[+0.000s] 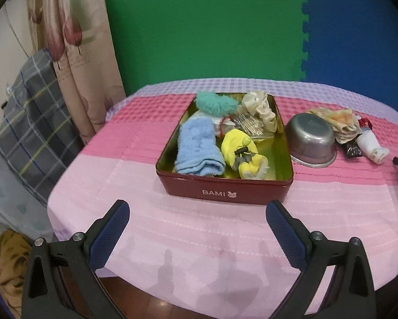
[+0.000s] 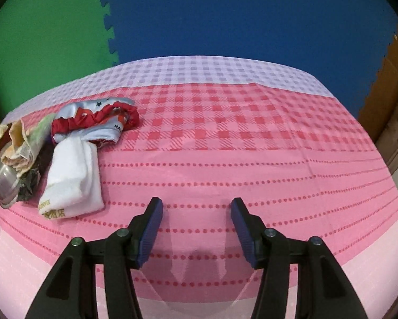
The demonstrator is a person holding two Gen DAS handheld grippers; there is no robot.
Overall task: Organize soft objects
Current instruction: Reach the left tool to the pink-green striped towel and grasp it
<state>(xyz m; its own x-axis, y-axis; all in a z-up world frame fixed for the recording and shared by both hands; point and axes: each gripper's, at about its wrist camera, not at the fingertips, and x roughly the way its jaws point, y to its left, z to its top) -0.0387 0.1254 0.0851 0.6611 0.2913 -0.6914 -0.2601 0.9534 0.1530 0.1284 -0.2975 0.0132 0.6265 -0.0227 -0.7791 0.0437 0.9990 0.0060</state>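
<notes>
Left tool: I am holding it spread wide and empty, hovering just short of the red tin.
Right tool: I am keeping it half spread with nothing between the pads, over bare pink cloth on the surface.
Tin contents: blue towel, yellow sock and teal puff are lying inside.
Still outside: white towel and red-trimmed cloth are waiting left of my right tool, beside the steel bowl.
Risk: I am judging that a shallow pinch could drag the tablecloth up along with the towel.
</notes>
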